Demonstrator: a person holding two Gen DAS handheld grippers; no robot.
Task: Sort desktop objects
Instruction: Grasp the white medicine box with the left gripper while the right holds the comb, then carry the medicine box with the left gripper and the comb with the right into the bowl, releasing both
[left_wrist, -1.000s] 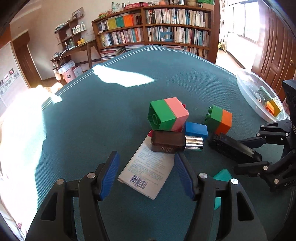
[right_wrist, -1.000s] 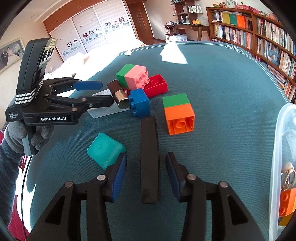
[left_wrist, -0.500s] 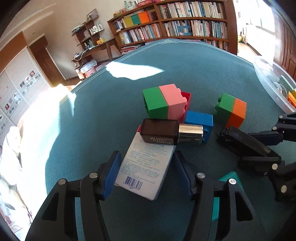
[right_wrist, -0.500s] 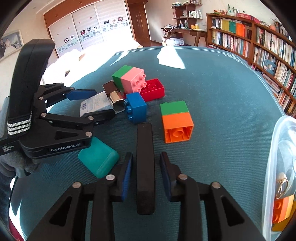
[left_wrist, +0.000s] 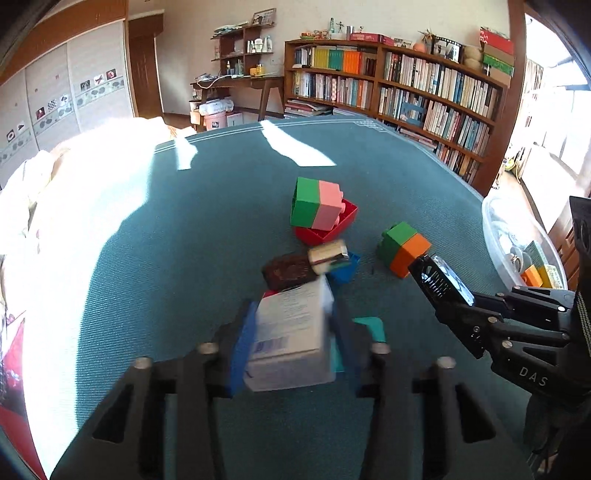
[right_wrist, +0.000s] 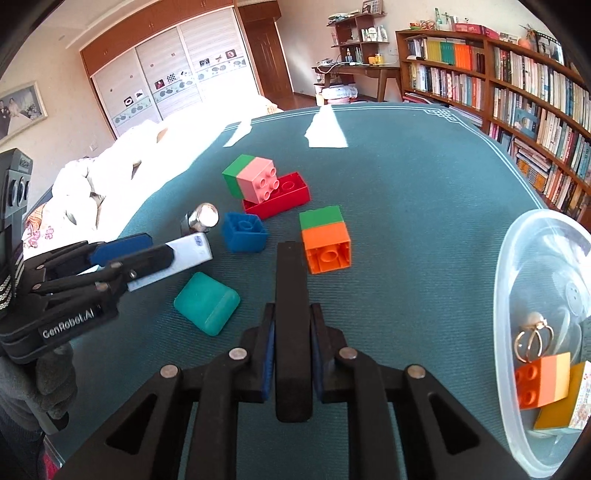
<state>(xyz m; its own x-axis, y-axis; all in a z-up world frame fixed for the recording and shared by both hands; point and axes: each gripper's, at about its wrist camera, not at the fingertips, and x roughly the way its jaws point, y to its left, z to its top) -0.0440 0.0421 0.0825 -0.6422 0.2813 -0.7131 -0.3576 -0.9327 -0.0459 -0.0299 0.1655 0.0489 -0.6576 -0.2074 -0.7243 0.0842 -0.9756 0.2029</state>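
Observation:
My left gripper (left_wrist: 291, 314) is closing tight on a white printed box (left_wrist: 291, 332), pads pressed to both its sides, and holds it just above the teal cloth. In the right wrist view that box (right_wrist: 192, 251) sticks out of the left gripper (right_wrist: 159, 249). My right gripper (right_wrist: 292, 310) is closing on a long black bar (right_wrist: 291, 280), pads against its flanks, and the bar points at the green-orange brick (right_wrist: 325, 240). A brown bottle with a silver cap (left_wrist: 291, 267), a blue brick (right_wrist: 245, 232), a red brick (right_wrist: 284, 195), a green-pink brick (right_wrist: 253, 177) and a teal case (right_wrist: 207, 302) lie loose.
A clear plastic tub (right_wrist: 517, 258) stands at the right edge of the table with an orange brick, a ring and other small items inside. A gloved hand (right_wrist: 44, 384) holds the left gripper. Bookshelves line the far wall.
Both grippers went from open to shut: the left on the white box, which it rolled and raised off the cloth, the right on the black bar.

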